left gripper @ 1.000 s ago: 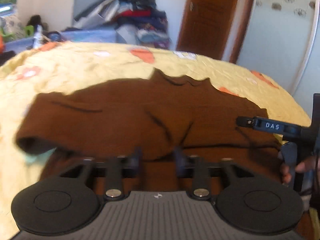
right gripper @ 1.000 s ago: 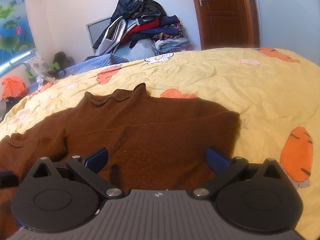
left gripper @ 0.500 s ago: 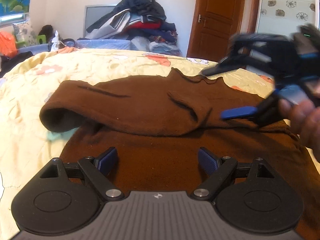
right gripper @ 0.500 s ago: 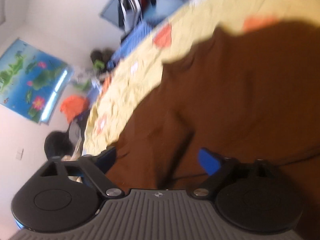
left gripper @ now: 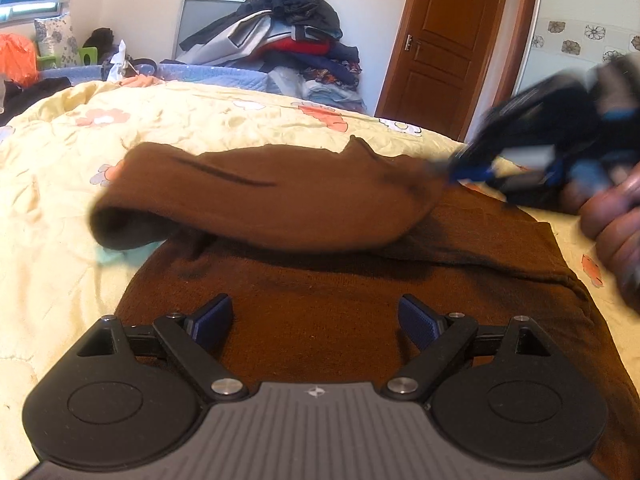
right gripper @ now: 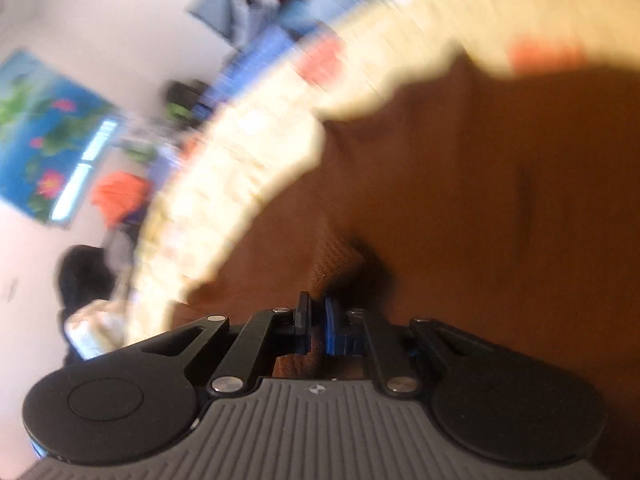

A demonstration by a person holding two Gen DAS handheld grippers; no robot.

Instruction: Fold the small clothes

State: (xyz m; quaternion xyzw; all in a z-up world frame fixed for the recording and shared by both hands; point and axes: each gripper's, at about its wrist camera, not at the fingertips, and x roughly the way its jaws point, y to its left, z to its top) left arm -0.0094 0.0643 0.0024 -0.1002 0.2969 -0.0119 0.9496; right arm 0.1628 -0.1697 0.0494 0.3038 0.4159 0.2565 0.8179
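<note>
A brown knit sweater (left gripper: 320,320) lies on the yellow bedspread (left gripper: 60,184). Its left sleeve (left gripper: 260,204) is folded across the chest. My left gripper (left gripper: 316,320) is open and empty, low over the sweater's lower body. My right gripper (left gripper: 452,170) shows blurred at the right in the left wrist view, at the end of the folded sleeve. In the right wrist view the right gripper (right gripper: 317,322) is shut on a fold of the sweater (right gripper: 480,220), tilted, and the picture is blurred by motion.
A heap of clothes (left gripper: 280,40) is stacked against the far wall beyond the bed. A brown door (left gripper: 444,48) stands at the back right. A person's hand (left gripper: 612,220) holds the right gripper at the right edge. A small teal cloth (left gripper: 124,254) peeks out under the sleeve.
My left gripper opened and let the sleeve go. My right gripper swung over, tilted and shut on the sweater near the folded sleeve's end.
</note>
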